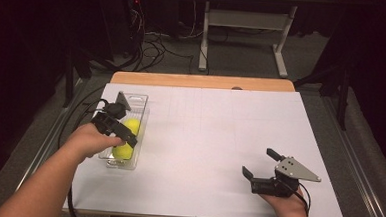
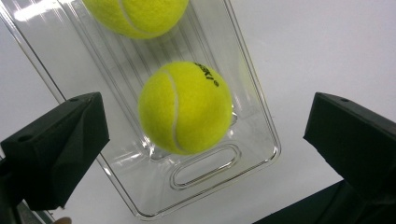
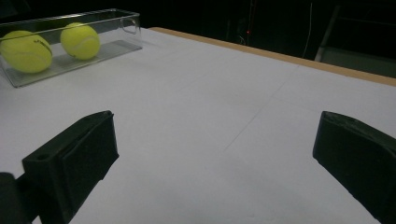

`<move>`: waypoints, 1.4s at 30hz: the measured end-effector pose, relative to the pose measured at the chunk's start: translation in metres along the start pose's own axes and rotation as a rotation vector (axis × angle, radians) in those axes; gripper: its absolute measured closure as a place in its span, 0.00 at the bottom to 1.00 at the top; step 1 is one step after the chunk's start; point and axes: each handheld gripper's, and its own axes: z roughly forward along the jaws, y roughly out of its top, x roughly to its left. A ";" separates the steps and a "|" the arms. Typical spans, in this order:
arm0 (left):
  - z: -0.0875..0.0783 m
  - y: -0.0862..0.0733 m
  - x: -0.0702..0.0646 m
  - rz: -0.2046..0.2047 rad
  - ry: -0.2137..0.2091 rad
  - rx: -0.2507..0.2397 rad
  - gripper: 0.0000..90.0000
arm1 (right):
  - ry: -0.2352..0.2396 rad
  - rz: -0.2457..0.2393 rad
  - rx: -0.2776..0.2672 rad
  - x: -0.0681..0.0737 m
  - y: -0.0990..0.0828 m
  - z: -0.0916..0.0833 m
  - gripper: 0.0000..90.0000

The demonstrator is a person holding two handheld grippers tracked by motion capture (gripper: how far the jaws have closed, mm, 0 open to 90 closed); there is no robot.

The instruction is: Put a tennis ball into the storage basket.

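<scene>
A clear plastic tray (image 1: 142,100) lies at the table's left with two yellow tennis balls (image 1: 133,126) (image 1: 123,151) in it. My left gripper (image 1: 124,134) hangs over the tray, open. In the left gripper view its jaws (image 2: 205,100) stand wide apart on either side of one ball (image 2: 184,107), which rests on the tray floor (image 2: 201,170) untouched by the pads; the other ball (image 2: 135,16) lies farther along. My right gripper (image 1: 258,162) sits low at the table's front right, open and holding nothing (image 3: 217,116). From there the tray (image 3: 126,21) and both balls (image 3: 25,51) (image 3: 80,41) appear far off.
White paper (image 1: 219,140) covers the wooden tabletop, whose bare edge (image 1: 202,82) runs along the back. Cables (image 1: 78,112) trail off the table's left side. Beyond the table stand a desk frame (image 1: 245,21) and floor wiring.
</scene>
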 end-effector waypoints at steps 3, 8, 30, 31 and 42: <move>0.000 0.000 -0.002 0.006 -0.011 -0.005 0.01 | 0.000 0.000 0.005 0.000 0.000 0.001 0.00; 0.000 0.001 -0.010 0.028 -0.018 -0.018 0.01 | -0.002 -0.012 0.004 0.001 -0.001 0.000 0.00; 0.014 0.024 -0.071 0.113 0.000 -0.016 0.01 | -0.001 -0.011 0.003 0.003 -0.001 0.001 0.00; 0.015 0.026 -0.076 0.126 -0.003 -0.015 0.01 | -0.001 -0.009 0.004 0.002 -0.001 0.001 0.00; 0.023 0.044 -0.123 0.202 -0.006 -0.012 0.01 | 0.001 -0.012 0.008 0.004 -0.001 0.001 0.00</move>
